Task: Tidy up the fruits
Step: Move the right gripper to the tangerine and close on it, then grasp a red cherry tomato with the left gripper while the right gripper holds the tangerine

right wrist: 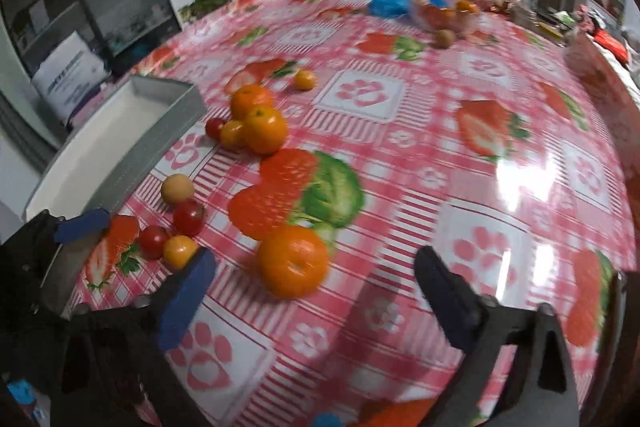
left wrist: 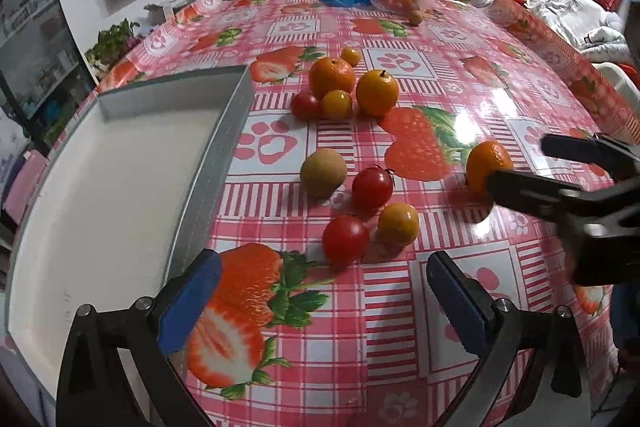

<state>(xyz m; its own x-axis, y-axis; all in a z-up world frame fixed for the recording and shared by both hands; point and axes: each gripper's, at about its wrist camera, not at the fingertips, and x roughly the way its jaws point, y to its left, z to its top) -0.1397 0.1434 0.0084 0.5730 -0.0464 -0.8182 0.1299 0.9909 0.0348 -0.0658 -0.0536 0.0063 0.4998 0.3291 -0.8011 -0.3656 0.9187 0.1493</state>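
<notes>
A mandarin is seen lying on the tablecloth just ahead of the right gripper – between the lines of its jaws, which are spread wide and untouched by it. Left of those jaws a small cluster of tomatoes and a yellow fruit is found, with the tray beyond. The left gripper is held agape over bare cloth – the cluster just ahead, the tray to its left
</notes>
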